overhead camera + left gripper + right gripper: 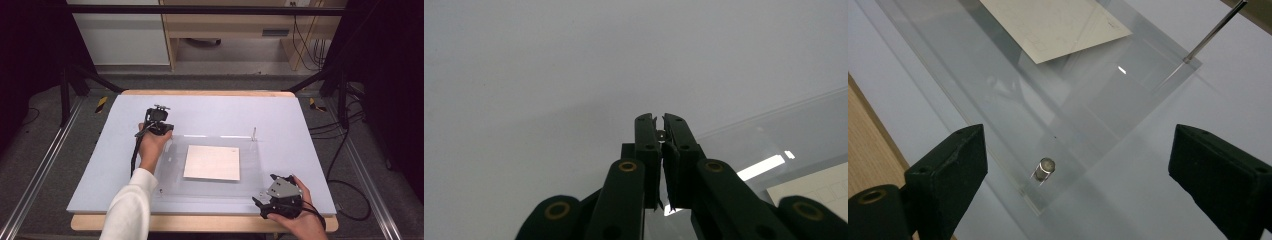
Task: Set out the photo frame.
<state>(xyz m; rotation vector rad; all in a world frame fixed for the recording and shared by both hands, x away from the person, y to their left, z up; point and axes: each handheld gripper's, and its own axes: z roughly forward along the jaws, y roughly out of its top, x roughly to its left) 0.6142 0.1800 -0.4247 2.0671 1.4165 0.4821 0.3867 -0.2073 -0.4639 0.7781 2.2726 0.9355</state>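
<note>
The right gripper (274,201) hangs wide open over the near corner of a clear plastic sheet (250,165); the left gripper (159,124) is closed at its far corner. The sheet lies on the pale blue worktop (210,110), with grey floor (45,165) around.

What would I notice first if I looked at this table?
Probably the see-through plastic sheet lying flat on the pale table, with a white square card in its middle. A thin metal pin stands at its far right corner. The left gripper is pinched shut at the far left corner, and the right gripper hangs wide open over the near right one.
</note>
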